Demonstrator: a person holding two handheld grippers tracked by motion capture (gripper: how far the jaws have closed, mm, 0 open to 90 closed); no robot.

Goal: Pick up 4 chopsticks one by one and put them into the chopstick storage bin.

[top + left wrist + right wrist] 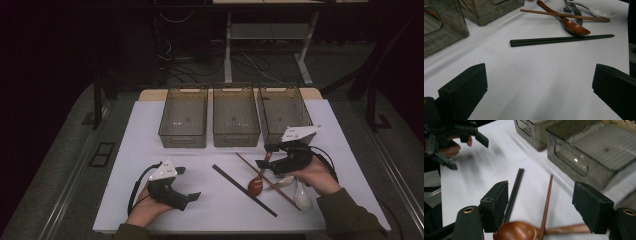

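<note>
In the right gripper view, the brown wooden spoon between the jaws is cut off by the bottom edge. Beyond the jaws, the table surface is motion-blurred. The right-hand bin runs past the frame edge.

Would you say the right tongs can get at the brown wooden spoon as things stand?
Probably yes: the right tongs stand open just above the wooden spoon. A brown chopstick lies across its handle, which may get caught.
</note>
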